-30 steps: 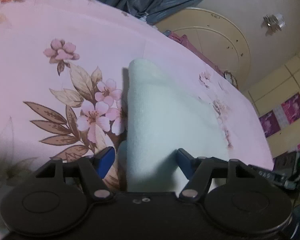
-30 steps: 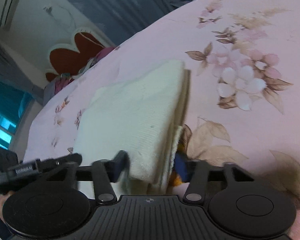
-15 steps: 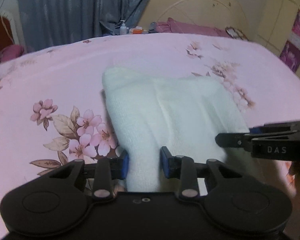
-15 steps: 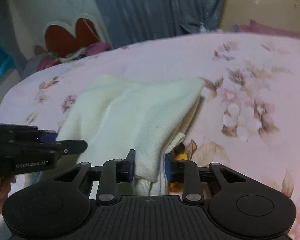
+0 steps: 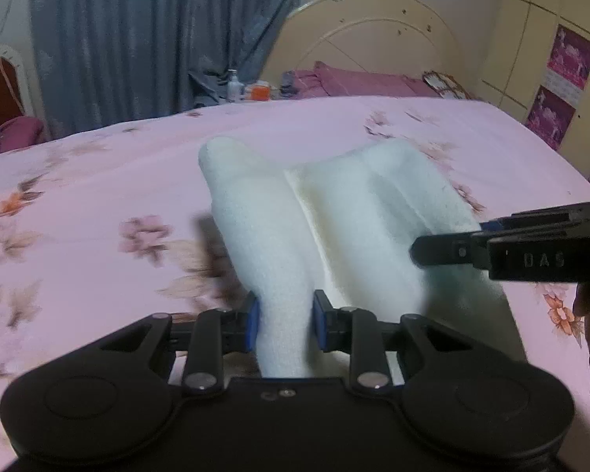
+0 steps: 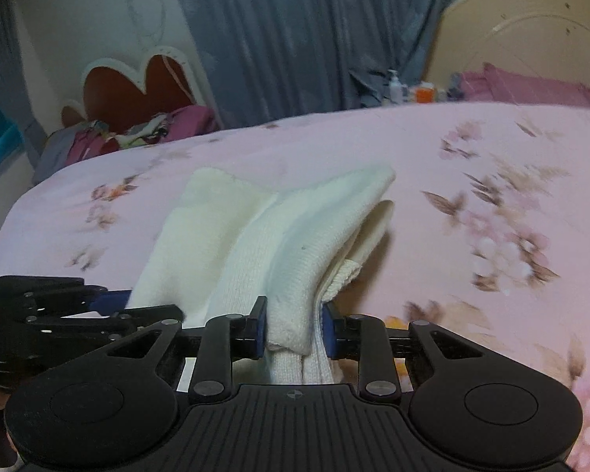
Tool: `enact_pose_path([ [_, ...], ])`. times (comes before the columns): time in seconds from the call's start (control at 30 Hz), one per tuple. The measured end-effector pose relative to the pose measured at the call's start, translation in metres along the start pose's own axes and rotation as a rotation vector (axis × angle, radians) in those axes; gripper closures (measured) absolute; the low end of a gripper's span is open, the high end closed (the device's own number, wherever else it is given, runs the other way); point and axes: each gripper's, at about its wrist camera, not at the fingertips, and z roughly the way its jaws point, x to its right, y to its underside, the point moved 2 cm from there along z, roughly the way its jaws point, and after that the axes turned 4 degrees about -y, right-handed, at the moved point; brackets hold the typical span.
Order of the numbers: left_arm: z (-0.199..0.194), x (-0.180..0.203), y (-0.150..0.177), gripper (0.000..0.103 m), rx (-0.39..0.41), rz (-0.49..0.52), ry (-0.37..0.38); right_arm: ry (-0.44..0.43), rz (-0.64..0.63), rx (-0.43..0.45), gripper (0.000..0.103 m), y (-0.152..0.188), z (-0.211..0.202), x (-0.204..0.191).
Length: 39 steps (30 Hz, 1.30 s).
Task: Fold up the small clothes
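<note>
While my left gripper [image 5: 283, 322] is closing and my right gripper [image 6: 293, 326] pinches, both clamp the fuzzy cream knitted garment [image 5: 334, 228] above the pink floral bedsheet [image 5: 98, 181].

1 white garment [image 5: 334, 232] at frame centre, 2 grippers, left [image 5: 285, 320] and right [image 6: 294, 330], 1 floral bedsheet [image 5: 98, 181], 2 bottles [image 5: 235, 85] upper centre.

Left wrist view: close behind own jaws, angled down across the bed [image 5: 98, 165] toward curtain [image 5: 110, 39] and headboard [image 5: 365, 35]. Right wrist view: same close, downward angle, from just beside it. Shared: cloth [image 5: 334, 216] [image 6: 295, 236], bed, curtain, headboard.
</note>
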Motion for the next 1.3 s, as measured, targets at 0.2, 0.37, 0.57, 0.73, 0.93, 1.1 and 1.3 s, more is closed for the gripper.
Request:
enact_pose_path([
  [0.2, -0.03, -0.063, 0.013, 0.077, 0.009, -0.018, -0.051, -0.045, -0.035, -0.013, 0.076, -0.003, 0.031, -0.066],
  [0.37, -0.057, -0.122, 0.027, 0.077, 0.006, -0.037, -0.103, -0.099, -0.064, -0.024, 0.076, -0.007, 0.064, -0.125],
  [0.57, -0.073, -0.18, 0.042, 0.077, -0.012, -0.074, -0.14, -0.147, -0.095, -0.041, 0.076, -0.006, 0.104, -0.187],
  [0.73, -0.061, -0.209, 0.059, 0.072, -0.06, -0.139, -0.098, -0.11, -0.1, -0.081, 0.076, 0.003, 0.135, -0.201],
  [0.93, -0.05, -0.228, 0.081, 0.051, -0.032, -0.239, -0.063, -0.085, 0.008, -0.109, 0.076, 0.024, 0.155, -0.164],
  [1.1, -0.064, -0.242, 0.084, 0.047, 0.022, -0.267, -0.038, -0.074, 0.006, -0.105, 0.076, 0.021, 0.151, -0.166],
  [1.3, -0.075, -0.25, 0.053, 0.071, 0.144, -0.209, -0.026, -0.117, 0.041, 0.014, 0.076, -0.009, 0.122, -0.165],
])
